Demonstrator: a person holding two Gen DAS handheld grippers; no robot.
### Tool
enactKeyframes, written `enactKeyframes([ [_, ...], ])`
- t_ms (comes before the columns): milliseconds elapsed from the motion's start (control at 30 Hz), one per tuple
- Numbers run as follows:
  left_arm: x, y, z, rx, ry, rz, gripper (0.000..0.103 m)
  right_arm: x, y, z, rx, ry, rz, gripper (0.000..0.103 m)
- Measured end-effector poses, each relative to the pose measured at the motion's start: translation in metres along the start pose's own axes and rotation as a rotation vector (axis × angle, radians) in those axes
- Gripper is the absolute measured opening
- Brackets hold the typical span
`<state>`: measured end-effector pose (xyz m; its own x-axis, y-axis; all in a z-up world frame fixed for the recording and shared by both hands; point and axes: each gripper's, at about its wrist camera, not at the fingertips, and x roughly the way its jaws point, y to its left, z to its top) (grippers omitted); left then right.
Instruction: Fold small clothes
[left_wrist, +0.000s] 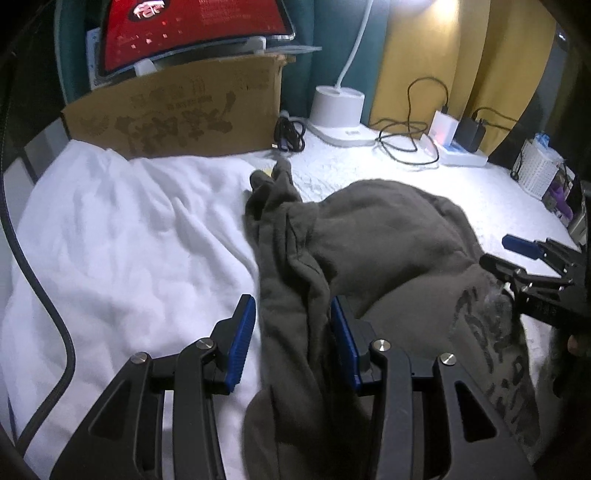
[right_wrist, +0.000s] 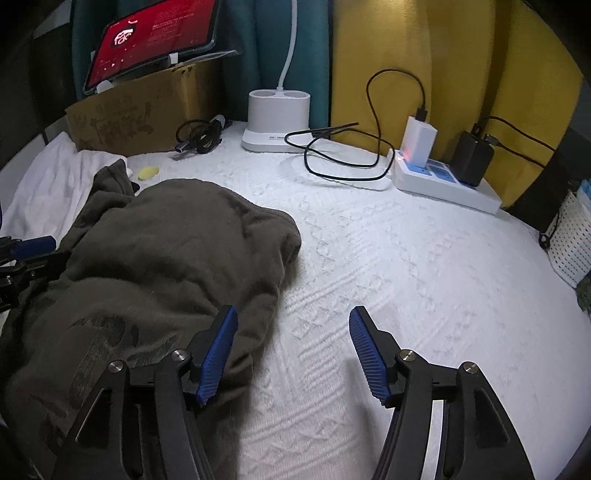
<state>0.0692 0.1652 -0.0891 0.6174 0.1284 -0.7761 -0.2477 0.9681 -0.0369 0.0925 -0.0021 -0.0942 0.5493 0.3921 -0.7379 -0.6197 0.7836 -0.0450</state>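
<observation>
white textured bedspread (right_wrist: 406, 266), lamp-lit | olive garment (right_wrist: 166, 258) bunched at frame centre-left, unfolded | my left gripper (left_wrist: 291, 339) wide, straddling a ridge of cloth — ready to pinch | my right gripper (right_wrist: 291, 350) wide — empty, at the garment's edge

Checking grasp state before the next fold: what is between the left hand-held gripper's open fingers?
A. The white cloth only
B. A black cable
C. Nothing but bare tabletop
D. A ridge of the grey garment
D: in the left wrist view, the left hand-held gripper is open astride a bunched ridge of the grey garment, not closed on it.
</observation>
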Motion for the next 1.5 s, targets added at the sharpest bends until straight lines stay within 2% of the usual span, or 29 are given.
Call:
enactKeyframes([
  [300, -0.032, -0.024, -0.008, 0.034, -0.067, -0.04, 0.042, -0.03, -0.007, -0.02, 0.025, -0.028, -0.012, 0.072],
  [1067, -0.065, -0.126, -0.043, 0.152, -0.084, -0.146, 0.042, -0.115, -0.058, -0.102, 0.133, -0.09, -0.093, 0.072],
  [1200, -0.07, -0.141, -0.044, 0.164, -0.094, -0.165, 0.044, -0.128, -0.069, -0.114, 0.149, -0.097, -0.109, 0.072],
  [1300, -0.075, -0.152, -0.044, 0.176, -0.103, -0.186, 0.053, -0.138, -0.076, -0.122, 0.158, -0.104, -0.127, 0.073],
  [1500, -0.092, -0.171, -0.044, 0.187, -0.161, -0.199, 0.054, -0.167, -0.091, -0.132, 0.184, -0.142, -0.172, 0.073],
])
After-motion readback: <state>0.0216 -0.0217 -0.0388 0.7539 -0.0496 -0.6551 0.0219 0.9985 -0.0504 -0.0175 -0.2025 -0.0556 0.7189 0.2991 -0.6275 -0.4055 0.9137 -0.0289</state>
